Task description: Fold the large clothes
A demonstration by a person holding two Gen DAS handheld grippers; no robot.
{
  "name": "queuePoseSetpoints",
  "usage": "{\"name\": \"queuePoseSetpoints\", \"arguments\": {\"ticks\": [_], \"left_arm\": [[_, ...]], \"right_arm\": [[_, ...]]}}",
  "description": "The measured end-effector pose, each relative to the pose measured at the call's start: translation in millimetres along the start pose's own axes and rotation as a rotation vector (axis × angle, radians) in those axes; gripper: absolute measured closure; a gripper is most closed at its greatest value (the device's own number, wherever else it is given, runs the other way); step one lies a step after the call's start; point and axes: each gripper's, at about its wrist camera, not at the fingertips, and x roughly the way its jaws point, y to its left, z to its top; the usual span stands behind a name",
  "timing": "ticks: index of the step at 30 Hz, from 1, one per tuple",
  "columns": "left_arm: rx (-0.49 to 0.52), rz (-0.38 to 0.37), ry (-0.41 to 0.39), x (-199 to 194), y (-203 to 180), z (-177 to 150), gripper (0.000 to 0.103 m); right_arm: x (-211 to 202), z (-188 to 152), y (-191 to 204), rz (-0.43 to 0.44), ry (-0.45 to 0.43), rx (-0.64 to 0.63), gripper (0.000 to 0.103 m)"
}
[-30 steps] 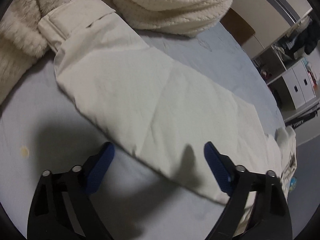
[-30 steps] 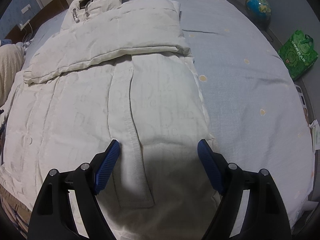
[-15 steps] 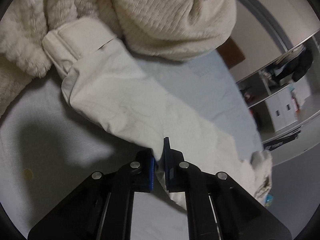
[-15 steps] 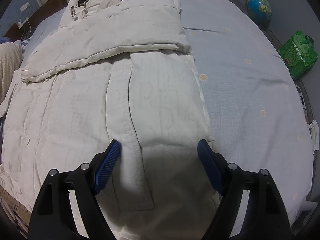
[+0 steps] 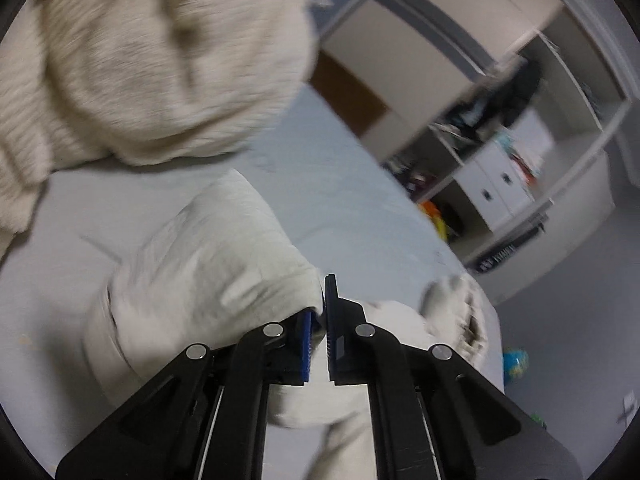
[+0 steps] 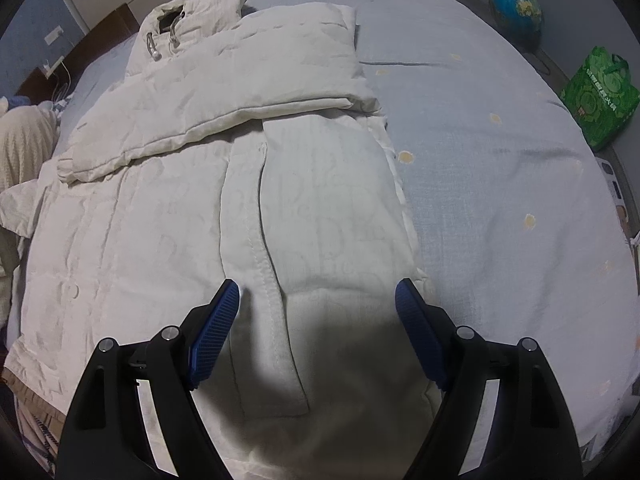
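Observation:
A large cream padded jacket (image 6: 168, 216) lies flat on the grey-blue bed (image 6: 480, 140). One sleeve (image 6: 248, 88) is folded across its chest below the hood (image 6: 192, 8). My right gripper (image 6: 318, 300) is open and empty, hovering over the jacket's front placket near the hem. In the left wrist view my left gripper (image 5: 323, 300) is shut on the jacket's other sleeve (image 5: 208, 264), which hangs lifted and bunched above the bed (image 5: 340, 208).
A cream knitted blanket (image 5: 140, 60) is heaped at the bed's far side, also visible in the right wrist view (image 6: 24, 140). Shelves and white drawers (image 5: 500, 184) stand beyond the bed. A globe (image 6: 516, 4) and a green bag (image 6: 600, 96) sit on the floor.
My left gripper has shut on the sleeve and lifted it off the bed, swinging the view up and round. My right gripper has stayed open over the jacket.

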Motion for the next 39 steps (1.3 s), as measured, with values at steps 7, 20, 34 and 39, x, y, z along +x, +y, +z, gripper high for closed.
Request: {"name": "queuePoseSetpoints", "arguments": {"ticks": [7, 20, 34, 39], "left_arm": [[0.119, -0.124, 0.052, 12.6, -82.8, -35.0, 0.097], [0.335, -0.282, 0.214, 63.8, -199.8, -127.0, 0.097], [0.478, -0.137, 0.553, 161.0, -222.2, -264.5, 0.066], [0.540, -0.132, 0.558, 146.1, -208.9, -273.3, 0.041]], "right_arm": [[-4.6, -2.0, -4.9, 0.034, -0.022, 0.030, 0.027], [-6.6, -1.8, -10.5, 0.074, -0.037, 0.063, 0.027], [-8.4, -2.5, -15.9, 0.096, -0.046, 0.079, 0.027], [-7.8, -1.7, -15.5, 0.094, -0.042, 0.075, 0.027]]}}
